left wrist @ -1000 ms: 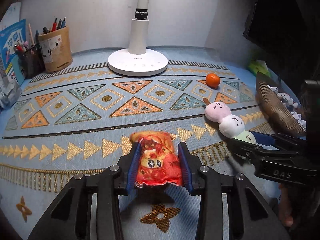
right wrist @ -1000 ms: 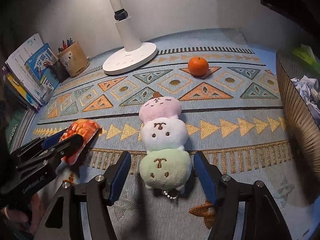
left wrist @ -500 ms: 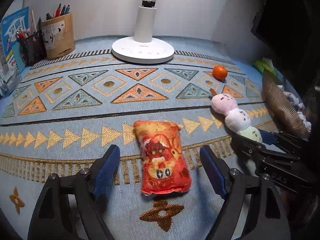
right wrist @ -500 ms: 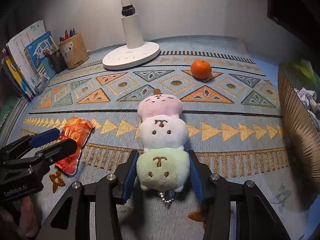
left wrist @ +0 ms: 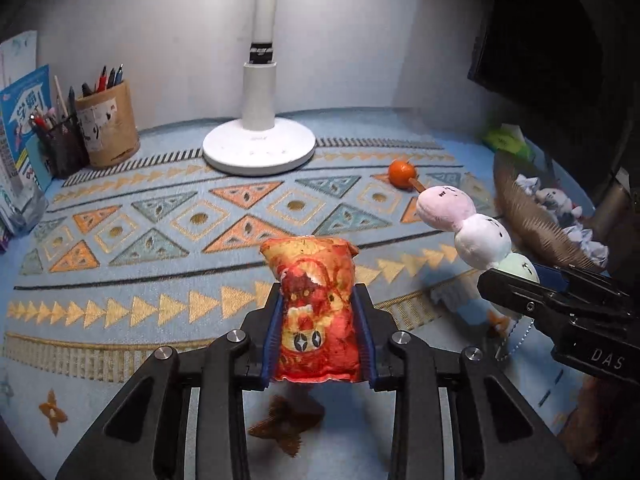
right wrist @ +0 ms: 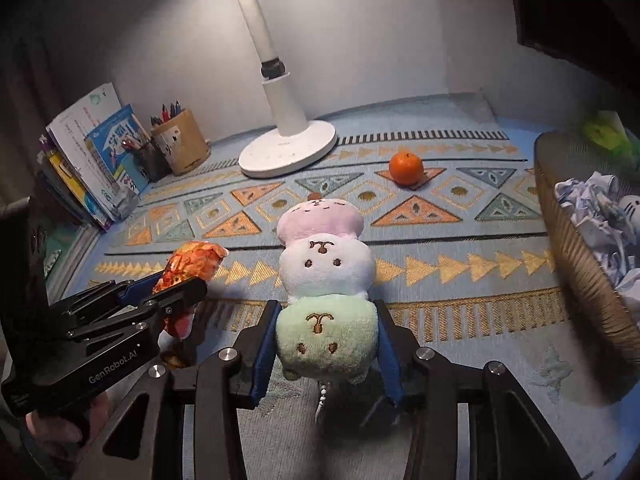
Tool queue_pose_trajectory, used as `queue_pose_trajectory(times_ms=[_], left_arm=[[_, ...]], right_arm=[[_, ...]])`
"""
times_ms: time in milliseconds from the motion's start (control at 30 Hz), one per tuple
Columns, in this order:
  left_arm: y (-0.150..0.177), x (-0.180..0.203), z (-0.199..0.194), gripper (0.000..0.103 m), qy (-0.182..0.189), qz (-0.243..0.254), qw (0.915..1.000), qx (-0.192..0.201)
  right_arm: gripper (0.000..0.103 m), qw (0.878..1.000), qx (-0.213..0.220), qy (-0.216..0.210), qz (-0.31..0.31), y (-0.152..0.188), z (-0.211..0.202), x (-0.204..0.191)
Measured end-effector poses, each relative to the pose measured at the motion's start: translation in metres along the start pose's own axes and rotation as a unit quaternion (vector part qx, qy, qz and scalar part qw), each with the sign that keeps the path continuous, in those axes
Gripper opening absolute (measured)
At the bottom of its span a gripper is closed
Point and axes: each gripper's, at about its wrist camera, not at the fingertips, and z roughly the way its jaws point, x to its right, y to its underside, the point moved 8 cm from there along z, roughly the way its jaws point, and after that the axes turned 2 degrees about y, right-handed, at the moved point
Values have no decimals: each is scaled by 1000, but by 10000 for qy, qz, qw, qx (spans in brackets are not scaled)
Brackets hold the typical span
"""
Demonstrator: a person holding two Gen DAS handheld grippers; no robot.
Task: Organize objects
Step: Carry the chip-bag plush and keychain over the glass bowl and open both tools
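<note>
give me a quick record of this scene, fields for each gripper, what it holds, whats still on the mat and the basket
left gripper: jaws closing, pads pressed on the red snack-bag plush, lifted off the mat
right gripper: jaws closing, pads pressed on the green end of the three-ball plush, lifted
still on mat: orange, lamp base, pen holder
basket: at the right edge, holds crumpled paper
books: upright at the far left
</note>
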Motion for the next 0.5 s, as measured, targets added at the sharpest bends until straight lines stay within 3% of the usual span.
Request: queue_pose_trajectory(times_ms=[100, 200, 300, 500], left_arm=[[-28, 29, -16, 29, 336, 105, 9989, 304], [-55, 68, -23, 29, 655, 316, 9960, 519], [-77, 111, -20, 29, 1014, 496, 9915, 641], [-98, 188, 1, 30, 1703, 634, 9811, 668]], right_arm=[[44, 9986, 482, 183, 140, -20, -40, 16], [44, 9922, 1025, 634, 324, -39, -86, 46], [44, 9787, 1523, 1245, 592, -55, -130, 86], [44, 9477, 2102, 1965, 1384, -64, -186, 164]])
